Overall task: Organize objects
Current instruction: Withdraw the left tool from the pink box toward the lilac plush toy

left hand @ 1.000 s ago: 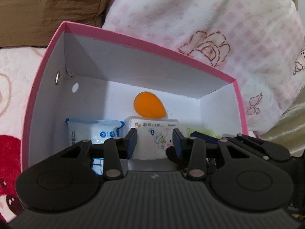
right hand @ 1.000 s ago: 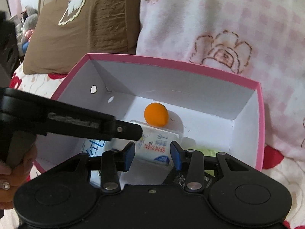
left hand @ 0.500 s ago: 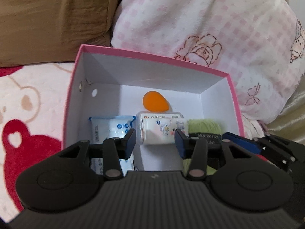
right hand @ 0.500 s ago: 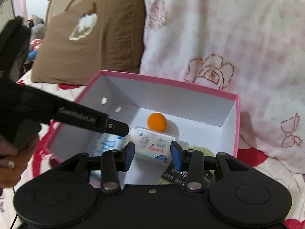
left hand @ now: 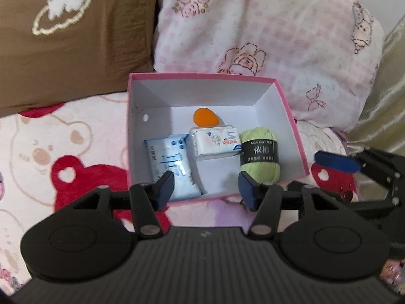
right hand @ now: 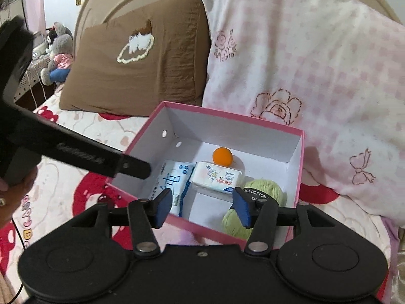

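Observation:
A pink box [left hand: 288, 101] [right hand: 227, 112] with white inside walls lies on the bed. It holds an orange ball [left hand: 205, 117] [right hand: 222, 156], a white tissue pack [left hand: 216, 141] [right hand: 217, 177], a blue-and-white wipes packet [left hand: 172, 162] [right hand: 170, 182] and a green yarn skein [left hand: 260, 154] [right hand: 263, 190]. My left gripper [left hand: 206, 190] hovers above the box's near rim, its jaws opening with nothing between them. My right gripper [right hand: 201, 206] hangs over the near rim too, jaws opening and empty. It also shows at the right edge of the left wrist view [left hand: 336, 163].
A brown pillow [left hand: 71, 38] [right hand: 136, 65] and a pink checked pillow [left hand: 265, 38] [right hand: 316, 76] lean behind the box. The bedsheet [left hand: 50, 152] has red bear prints. A person's hand [right hand: 15, 197] grips the left tool. Plush toys [right hand: 57, 53] sit far left.
Both grippers rose and drew back out of the box, and their jaws widened. The whole box and the yarn skein now show, and the pillows fill more of each view.

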Demonstrator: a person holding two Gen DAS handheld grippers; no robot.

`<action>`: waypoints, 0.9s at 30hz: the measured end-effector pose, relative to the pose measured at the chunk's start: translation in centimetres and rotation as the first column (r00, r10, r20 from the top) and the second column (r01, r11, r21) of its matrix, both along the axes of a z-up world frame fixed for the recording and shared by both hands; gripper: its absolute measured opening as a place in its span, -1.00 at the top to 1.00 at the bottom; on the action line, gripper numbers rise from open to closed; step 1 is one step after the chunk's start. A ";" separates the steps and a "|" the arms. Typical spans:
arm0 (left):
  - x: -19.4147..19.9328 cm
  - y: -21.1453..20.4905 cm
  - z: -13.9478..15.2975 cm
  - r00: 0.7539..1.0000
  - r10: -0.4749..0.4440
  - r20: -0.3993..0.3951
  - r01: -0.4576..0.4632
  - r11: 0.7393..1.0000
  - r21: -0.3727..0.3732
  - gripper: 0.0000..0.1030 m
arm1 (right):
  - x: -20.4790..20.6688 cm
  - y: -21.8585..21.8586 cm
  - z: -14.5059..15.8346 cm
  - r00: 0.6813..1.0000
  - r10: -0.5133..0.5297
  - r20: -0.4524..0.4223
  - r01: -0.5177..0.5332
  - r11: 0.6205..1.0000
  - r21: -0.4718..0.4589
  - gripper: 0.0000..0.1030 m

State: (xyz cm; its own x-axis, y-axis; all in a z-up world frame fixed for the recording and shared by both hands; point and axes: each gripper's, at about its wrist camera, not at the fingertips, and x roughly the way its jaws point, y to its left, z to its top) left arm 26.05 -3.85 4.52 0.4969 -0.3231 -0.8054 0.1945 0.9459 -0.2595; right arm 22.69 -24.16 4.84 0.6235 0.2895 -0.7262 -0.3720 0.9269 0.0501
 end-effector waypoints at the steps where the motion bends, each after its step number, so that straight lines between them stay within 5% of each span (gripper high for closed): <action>1: -0.5 0.3 0.3 1.000 0.000 0.009 0.000 1.000 0.007 -0.16 | -0.5 -0.1 0.3 1.000 -0.001 0.003 0.001 1.000 0.003 -0.22; 13: -5.1 2.8 2.2 0.999 -0.003 0.033 0.003 1.000 0.011 -0.33 | -4.4 1.2 2.1 0.999 0.032 -0.017 -0.033 0.998 -0.045 -0.45; 18: -6.5 3.2 1.8 1.000 -0.010 0.023 0.010 1.000 0.019 -0.43 | -5.8 1.5 2.1 0.998 0.052 -0.026 -0.052 0.998 -0.027 -0.79; 27: -9.4 3.7 2.3 0.998 -0.068 0.015 0.068 0.997 0.023 -0.60 | -8.7 1.7 2.6 0.997 0.069 -0.023 -0.070 0.997 -0.038 -0.81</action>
